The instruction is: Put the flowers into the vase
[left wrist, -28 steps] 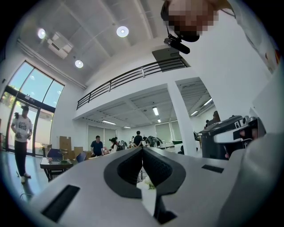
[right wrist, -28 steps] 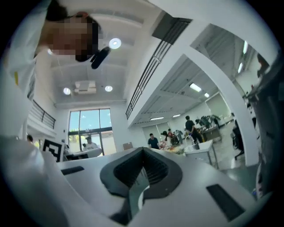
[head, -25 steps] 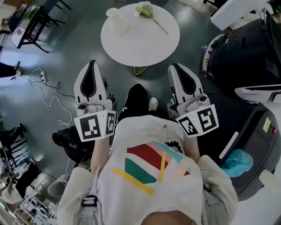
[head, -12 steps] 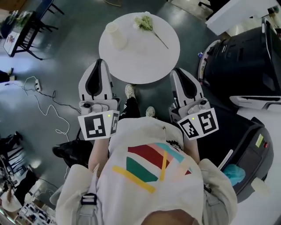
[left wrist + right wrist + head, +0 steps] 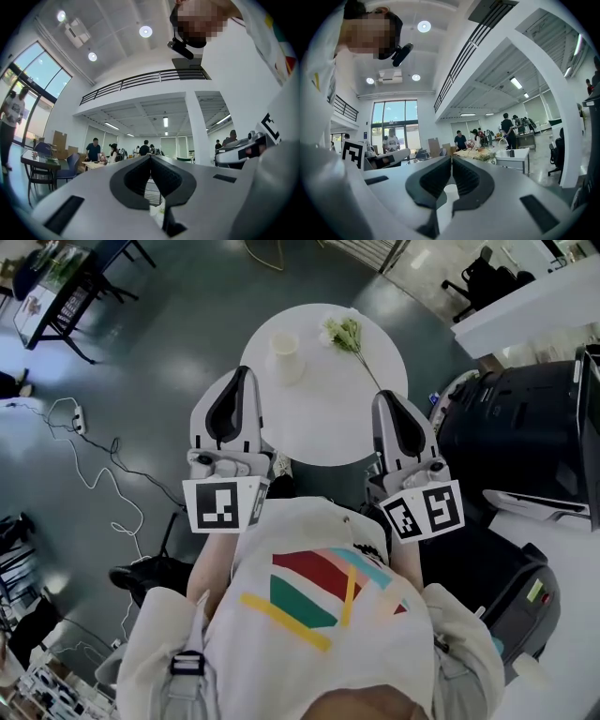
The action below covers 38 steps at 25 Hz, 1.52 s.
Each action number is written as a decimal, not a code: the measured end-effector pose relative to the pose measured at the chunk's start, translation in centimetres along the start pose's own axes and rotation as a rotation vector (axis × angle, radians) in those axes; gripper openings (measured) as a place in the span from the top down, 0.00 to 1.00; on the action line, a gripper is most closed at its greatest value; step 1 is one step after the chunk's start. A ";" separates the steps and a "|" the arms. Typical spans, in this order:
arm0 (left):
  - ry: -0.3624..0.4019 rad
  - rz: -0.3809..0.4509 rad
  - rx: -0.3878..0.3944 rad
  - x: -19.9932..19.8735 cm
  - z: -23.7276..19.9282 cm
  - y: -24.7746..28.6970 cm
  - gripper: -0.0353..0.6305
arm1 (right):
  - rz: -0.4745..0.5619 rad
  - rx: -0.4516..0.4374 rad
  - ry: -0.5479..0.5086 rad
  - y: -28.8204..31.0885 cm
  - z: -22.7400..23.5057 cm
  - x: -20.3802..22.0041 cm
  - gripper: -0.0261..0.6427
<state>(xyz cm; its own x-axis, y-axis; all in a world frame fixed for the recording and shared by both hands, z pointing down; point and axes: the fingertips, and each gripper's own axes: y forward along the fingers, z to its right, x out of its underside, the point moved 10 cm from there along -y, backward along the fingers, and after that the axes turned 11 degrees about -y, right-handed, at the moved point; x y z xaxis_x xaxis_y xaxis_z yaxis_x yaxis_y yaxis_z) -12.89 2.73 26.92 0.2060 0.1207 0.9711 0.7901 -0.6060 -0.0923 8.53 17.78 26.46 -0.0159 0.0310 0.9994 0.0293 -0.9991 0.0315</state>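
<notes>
Left gripper [image 5: 241,376] and right gripper [image 5: 385,401] are both pinched shut and empty, held level at the near edge of the table [image 5: 319,442]. The flowers [image 5: 349,337] lie loose beside the vase [image 5: 285,357], which looks empty from here, so I'm lined up to reach.

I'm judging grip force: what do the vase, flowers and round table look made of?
Vase: opaque matte white, likely ceramic or plastic, no see-through.
Flowers: pale green-white cluster on a thin stem; real or artificial can't be told.
Table: smooth white top, even look, perhaps painted or laminated.
</notes>
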 end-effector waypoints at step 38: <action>0.036 -0.136 -0.248 3.8 -0.8 12.2 0.94 | -0.234 -0.196 -0.053 16.6 16.6 5.3 0.38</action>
<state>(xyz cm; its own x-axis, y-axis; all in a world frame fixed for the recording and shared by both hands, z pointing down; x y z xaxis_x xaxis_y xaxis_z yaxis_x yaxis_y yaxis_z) -2.89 -4.84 29.68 0.0836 0.1885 0.9785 0.6427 -0.7606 0.0916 25.56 1.89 32.55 0.0528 0.2572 0.9649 -0.1625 -0.9512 0.2624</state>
